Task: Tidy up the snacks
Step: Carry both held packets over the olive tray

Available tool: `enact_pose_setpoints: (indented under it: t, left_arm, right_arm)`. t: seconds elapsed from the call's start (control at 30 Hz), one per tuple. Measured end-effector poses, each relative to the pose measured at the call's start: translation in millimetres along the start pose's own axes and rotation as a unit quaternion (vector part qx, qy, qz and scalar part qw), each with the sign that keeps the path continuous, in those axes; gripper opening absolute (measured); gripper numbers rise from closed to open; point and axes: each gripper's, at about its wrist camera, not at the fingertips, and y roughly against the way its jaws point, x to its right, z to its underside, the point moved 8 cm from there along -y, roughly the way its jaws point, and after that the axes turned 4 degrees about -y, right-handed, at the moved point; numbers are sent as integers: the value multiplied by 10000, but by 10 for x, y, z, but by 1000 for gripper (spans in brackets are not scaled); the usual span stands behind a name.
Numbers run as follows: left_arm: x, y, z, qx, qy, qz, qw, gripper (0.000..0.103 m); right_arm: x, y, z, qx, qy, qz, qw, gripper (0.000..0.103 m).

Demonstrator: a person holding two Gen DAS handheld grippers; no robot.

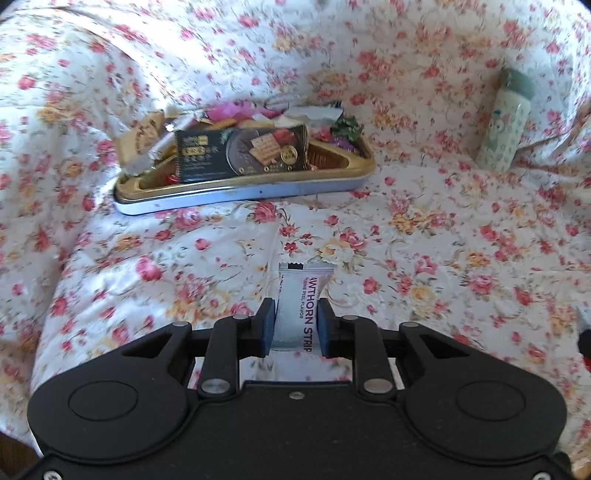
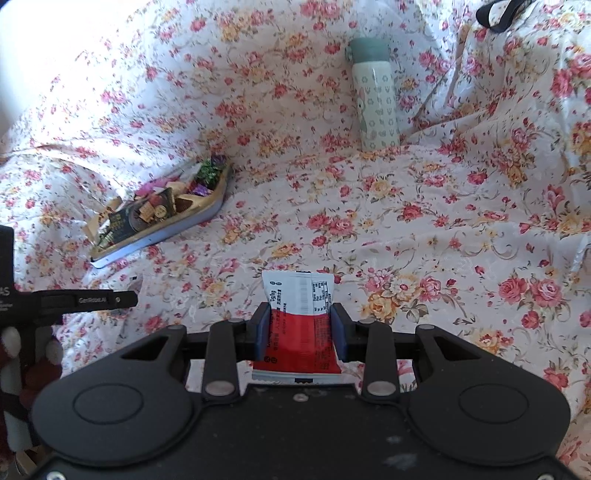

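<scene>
My left gripper (image 1: 296, 321) is shut on a white hawthorn strip packet (image 1: 300, 306), held above the floral cloth. Ahead of it lies a gold and silver snack tin (image 1: 240, 192) with several wrapped snacks, a dark cracker packet (image 1: 242, 151) on top. My right gripper (image 2: 300, 328) is shut on a red and white snack packet (image 2: 301, 321). In the right wrist view the snack tin (image 2: 184, 225) lies far to the left, well apart from the gripper.
A pale green patterned bottle (image 1: 508, 118) stands at the back right; it also shows in the right wrist view (image 2: 375, 96). A floral cloth (image 1: 443, 240) covers everything. The other gripper's black body (image 2: 55, 299) shows at the left edge. A black strap (image 2: 498, 14) lies top right.
</scene>
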Motion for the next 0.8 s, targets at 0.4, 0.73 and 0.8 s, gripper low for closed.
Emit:
enact_pose_setpoints:
  t: [0.4,0.73,0.8]
  left_arm:
    - [137,871,355,18,230,259,9994,31]
    - [295,1379,818,124,87,294,9995,31]
    - [307,1454,924,123,139,316,9993,31]
  right_arm:
    - [-205,669,115,435,206,-287,9984,36]
    - [-311,1134,404,590,255,-536,9965,36]
    - [-321,1199,484,577,239,-582,9964,36]
